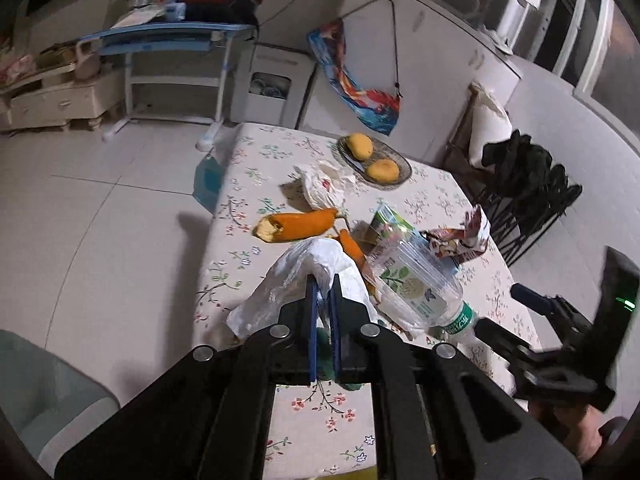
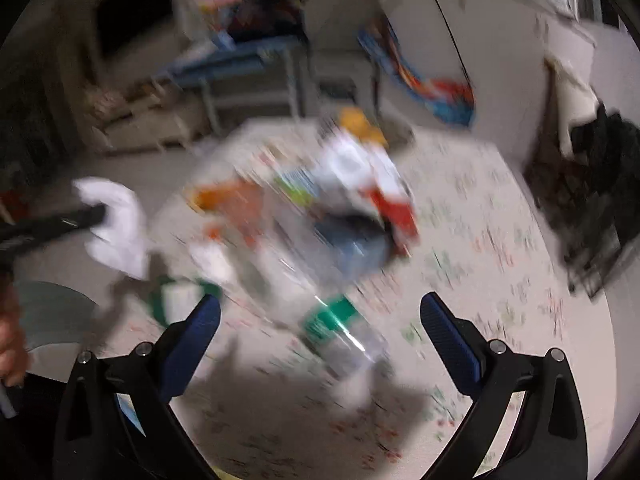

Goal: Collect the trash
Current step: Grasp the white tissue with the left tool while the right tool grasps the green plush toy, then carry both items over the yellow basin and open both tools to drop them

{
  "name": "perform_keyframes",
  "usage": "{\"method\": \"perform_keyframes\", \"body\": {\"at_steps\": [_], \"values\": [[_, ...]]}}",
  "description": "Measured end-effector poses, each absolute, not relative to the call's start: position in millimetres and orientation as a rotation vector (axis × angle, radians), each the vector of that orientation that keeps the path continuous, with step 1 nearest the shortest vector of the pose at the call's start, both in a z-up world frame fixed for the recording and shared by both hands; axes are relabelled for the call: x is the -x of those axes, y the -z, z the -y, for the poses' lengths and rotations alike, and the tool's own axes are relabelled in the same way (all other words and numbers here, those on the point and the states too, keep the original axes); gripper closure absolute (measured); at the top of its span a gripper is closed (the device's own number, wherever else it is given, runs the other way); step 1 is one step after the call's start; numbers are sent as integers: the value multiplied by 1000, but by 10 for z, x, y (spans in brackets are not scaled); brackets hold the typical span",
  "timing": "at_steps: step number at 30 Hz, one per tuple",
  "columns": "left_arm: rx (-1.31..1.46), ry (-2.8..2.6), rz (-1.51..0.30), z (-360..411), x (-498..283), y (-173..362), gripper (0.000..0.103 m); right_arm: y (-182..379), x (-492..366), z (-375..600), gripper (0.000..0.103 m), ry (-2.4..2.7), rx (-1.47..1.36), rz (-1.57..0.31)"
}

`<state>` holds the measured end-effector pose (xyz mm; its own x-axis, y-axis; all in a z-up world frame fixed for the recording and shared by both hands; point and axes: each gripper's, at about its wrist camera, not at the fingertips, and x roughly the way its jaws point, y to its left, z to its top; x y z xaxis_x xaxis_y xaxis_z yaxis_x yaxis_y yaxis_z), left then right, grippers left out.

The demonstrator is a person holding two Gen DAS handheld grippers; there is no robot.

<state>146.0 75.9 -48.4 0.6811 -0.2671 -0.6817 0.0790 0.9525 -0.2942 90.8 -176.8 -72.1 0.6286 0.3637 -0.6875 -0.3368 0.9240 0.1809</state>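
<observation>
My left gripper [image 1: 323, 285] is shut on a crumpled white plastic bag [image 1: 298, 280], lifted over the left edge of the floral table [image 1: 312, 408]. Beyond it lie a clear plastic bottle [image 1: 416, 280] with a green label, orange peel pieces [image 1: 296, 224], a second white bag [image 1: 322, 188] and a red-brown snack wrapper [image 1: 464, 238]. My right gripper [image 2: 320, 312] stands open above the blurred bottle [image 2: 340, 320], nothing between its fingers. In the right wrist view the white bag [image 2: 116, 224] hangs at the left from the other gripper.
A woven plate [image 1: 402, 178] with two mangoes sits at the table's far side. A blue bin [image 1: 208, 180] stands on the floor by the table's left edge. Black folded chairs [image 1: 524, 184] stand to the right, a blue desk [image 1: 172, 36] behind. A pale seat [image 1: 44, 392] is at lower left.
</observation>
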Motion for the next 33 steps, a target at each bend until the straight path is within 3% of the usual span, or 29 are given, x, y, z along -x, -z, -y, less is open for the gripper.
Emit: {"method": "perform_keyframes", "body": {"at_steps": [6, 16, 19, 21, 24, 33], "values": [[283, 152, -752, -884, -1413, 406, 97, 878, -789, 1197, 9, -643, -12, -882], [345, 130, -754, -1127, -1409, 429, 97, 1406, -1162, 818, 19, -548, -59, -1020], [336, 129, -758, -1115, -1411, 446, 96, 1445, -1175, 737, 29, -514, -46, -1004], [334, 131, -761, -1115, -1417, 455, 96, 1414, -1143, 740, 43, -514, -44, -994], [335, 134, -766, -1117, -1424, 470, 96, 1408, -1152, 794, 50, -526, -59, -1002], [289, 160, -766, -972, -1387, 481, 96, 1158, -851, 1052, 52, -563, -121, -983]]}}
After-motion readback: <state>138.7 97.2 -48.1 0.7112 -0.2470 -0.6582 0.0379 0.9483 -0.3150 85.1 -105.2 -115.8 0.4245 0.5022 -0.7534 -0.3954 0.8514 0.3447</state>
